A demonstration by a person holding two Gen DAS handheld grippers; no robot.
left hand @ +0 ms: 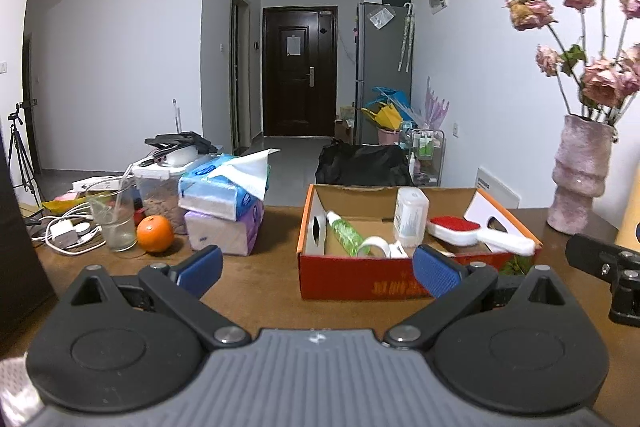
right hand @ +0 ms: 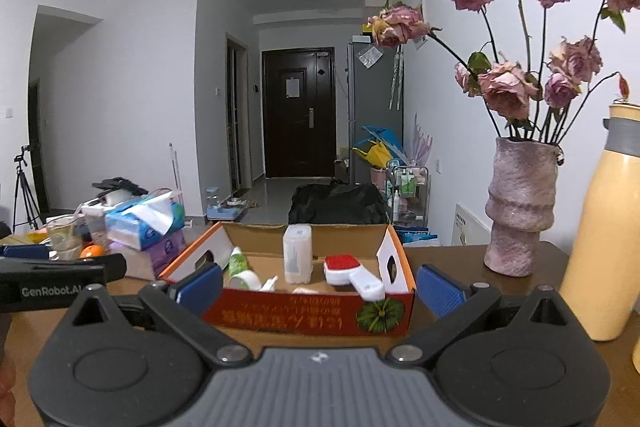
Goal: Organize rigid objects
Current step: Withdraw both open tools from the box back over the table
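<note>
Both the left gripper [left hand: 316, 269] and right gripper [right hand: 320, 289] are spread wide, holding nothing. The box [left hand: 352, 275] sits on the table [left hand: 256, 291], holding a brush [left hand: 476, 231], green bottle [left hand: 344, 233] and white jar [left hand: 410, 215]. Tissue packs [left hand: 222, 207], an orange [left hand: 155, 233] and a vase [right hand: 518, 207] stand around it.

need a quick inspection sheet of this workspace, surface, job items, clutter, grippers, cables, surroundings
surface: brown wooden table, crowded on its left side.
job's things: open cardboard box holding a green bottle, a white container standing upright, a red-and-white brush and a white tape roll.
clutter: tissue packs, orange, glass, pink vase of dried roses, yellow flask.
grippers: left hand-held gripper open and empty; right hand-held gripper open and empty, both short of the box.
cables: white charger and cords at the table's left edge.
surroundings: dark door, grey fridge, tripod.
</note>
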